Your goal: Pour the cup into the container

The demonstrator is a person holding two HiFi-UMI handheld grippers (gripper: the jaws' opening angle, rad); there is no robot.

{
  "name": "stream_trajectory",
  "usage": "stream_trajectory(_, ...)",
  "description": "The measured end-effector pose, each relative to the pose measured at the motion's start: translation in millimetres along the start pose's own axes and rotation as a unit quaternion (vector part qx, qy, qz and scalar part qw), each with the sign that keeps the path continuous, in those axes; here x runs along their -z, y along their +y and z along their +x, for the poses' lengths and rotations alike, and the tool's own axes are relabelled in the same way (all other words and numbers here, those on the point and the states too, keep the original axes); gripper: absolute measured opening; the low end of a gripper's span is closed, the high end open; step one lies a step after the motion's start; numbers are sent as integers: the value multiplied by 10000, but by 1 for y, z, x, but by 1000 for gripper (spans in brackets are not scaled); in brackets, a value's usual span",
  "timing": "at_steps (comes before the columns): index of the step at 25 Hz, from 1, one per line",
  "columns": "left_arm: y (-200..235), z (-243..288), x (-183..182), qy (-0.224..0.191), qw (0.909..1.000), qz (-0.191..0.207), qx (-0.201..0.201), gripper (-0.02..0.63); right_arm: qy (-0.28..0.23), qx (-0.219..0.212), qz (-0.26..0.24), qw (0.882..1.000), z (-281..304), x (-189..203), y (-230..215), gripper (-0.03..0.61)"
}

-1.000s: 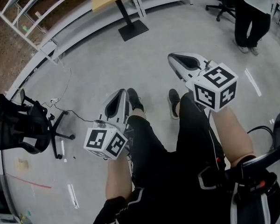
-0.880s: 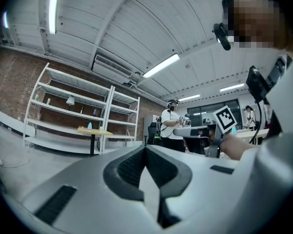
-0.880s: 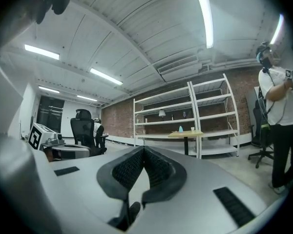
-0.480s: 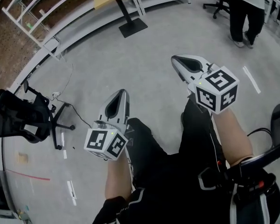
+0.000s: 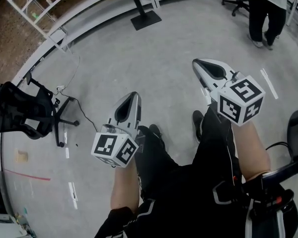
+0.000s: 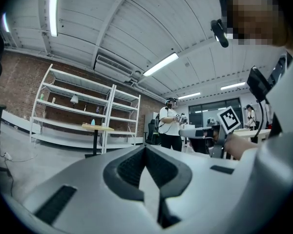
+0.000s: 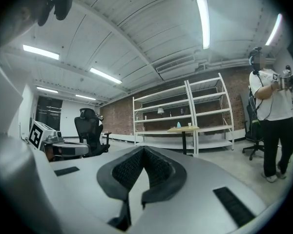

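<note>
We hold left hand-held gripper (image 5: 133, 96) and right hand-held gripper (image 5: 197, 63) level over gray floor (image 5: 154, 58). Both have jaws pressed together, nothing between them. Wooden bench (image 7: 184, 129) stands well ahead, in front of white shelves (image 7: 161, 117). On it small pale cup (image 7: 189, 125) near blue thing (image 7: 178, 124), both too small to tell more. Black office chair (image 5: 17, 115) at left. Another person (image 5: 265, 9) stands far right.
</note>
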State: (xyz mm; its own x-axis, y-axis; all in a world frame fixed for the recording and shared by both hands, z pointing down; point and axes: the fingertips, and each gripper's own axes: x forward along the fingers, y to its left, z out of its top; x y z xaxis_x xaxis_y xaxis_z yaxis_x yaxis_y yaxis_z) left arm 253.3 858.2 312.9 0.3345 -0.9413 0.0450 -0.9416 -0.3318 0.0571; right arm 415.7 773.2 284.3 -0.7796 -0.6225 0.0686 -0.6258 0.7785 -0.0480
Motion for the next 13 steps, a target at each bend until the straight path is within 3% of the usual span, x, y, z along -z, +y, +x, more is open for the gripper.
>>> stream_trajectory(4, 1, -10, 9, 12, 10000, -76, 18, 2, 79, 29, -20, 10000, 1, 11, 9, 2)
stream_trajectory(13, -12, -5, -5, 18, 10000, -2, -3, 2, -39, -63, 45, 10000, -6, -6, 3, 2)
